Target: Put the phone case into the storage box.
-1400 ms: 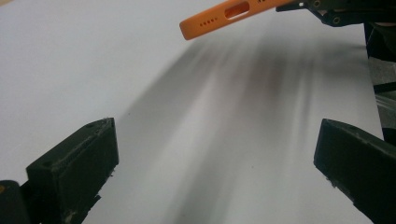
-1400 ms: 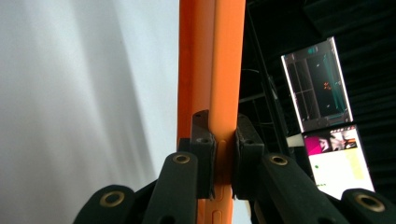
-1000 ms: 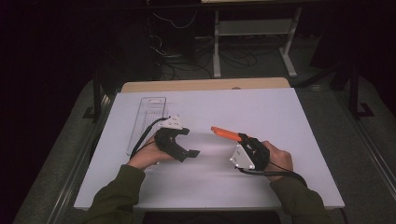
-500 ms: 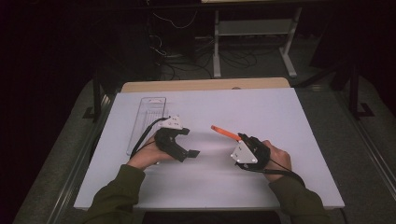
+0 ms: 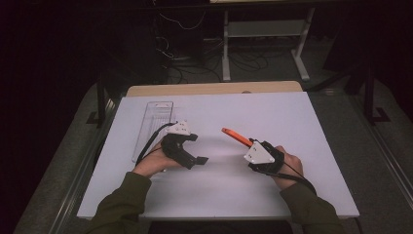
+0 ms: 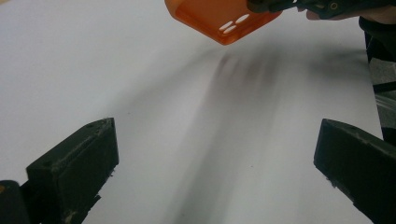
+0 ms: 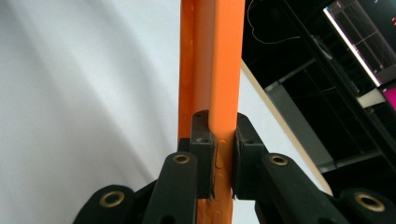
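Right of the clear tray (image 5: pixel 152 127), above the white surface (image 5: pixel 292 117): orange bar (image 5: pixel 234 136), clenched in the right gripper (image 5: pixel 253 146) fingers. Left gripper (image 5: pixel 197 148) fingers released, empty. Step judged: carrying the bar; next move likely calls for lowering it into the tray.

Olive sleeves, black claws (image 5: pixel 192 155), trailing cables.

Right tool (image 5: pixel 254 146) clamps orange bar (image 5: pixel 237 136); left tool (image 5: pixel 195 150) gapes over white table (image 5: pixel 292 117).
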Motion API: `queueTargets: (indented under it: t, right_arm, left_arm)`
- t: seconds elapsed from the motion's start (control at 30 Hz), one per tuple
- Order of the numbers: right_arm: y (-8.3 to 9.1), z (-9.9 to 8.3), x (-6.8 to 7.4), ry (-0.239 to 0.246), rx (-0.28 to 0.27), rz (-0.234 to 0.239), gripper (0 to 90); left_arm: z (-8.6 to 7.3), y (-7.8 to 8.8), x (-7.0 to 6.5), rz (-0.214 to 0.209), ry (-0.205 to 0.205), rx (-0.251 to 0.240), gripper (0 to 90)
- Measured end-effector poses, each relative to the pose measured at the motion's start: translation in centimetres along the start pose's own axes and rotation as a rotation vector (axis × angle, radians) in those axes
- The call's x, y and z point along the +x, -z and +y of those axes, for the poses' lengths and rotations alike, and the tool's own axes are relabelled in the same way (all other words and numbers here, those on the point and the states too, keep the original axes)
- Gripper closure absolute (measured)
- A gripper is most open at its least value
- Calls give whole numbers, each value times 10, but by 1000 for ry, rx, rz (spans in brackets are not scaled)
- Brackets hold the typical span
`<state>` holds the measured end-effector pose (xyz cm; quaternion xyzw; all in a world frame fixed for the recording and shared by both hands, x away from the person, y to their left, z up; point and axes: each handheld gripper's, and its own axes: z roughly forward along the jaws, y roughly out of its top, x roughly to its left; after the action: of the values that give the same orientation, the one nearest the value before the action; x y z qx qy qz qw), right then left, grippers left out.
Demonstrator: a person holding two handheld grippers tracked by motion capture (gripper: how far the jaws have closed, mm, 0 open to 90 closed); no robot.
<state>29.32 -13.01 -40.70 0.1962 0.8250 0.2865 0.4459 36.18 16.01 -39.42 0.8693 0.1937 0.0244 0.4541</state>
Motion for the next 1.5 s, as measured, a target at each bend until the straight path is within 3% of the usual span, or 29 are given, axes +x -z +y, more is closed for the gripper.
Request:
queueTargets:
  t: [0.5,0.93,1.27,1.5]
  right_arm:
    - [-1,-2,-8,-113,-8,52,801]
    - [-1,-5,-17,-339,-25,120,801]
    - [-3,-12,-28,-464,-55,176,801]
    - [-4,-17,-34,-591,-55,218,800]
  left_arm:
    - [0,1,0,-7,14,-13,0]
    - [1,1,0,-4,2,-9,0]
    - [1,1,0,-4,3,-6,0]
    - [1,0,0,-2,4,-7,0]
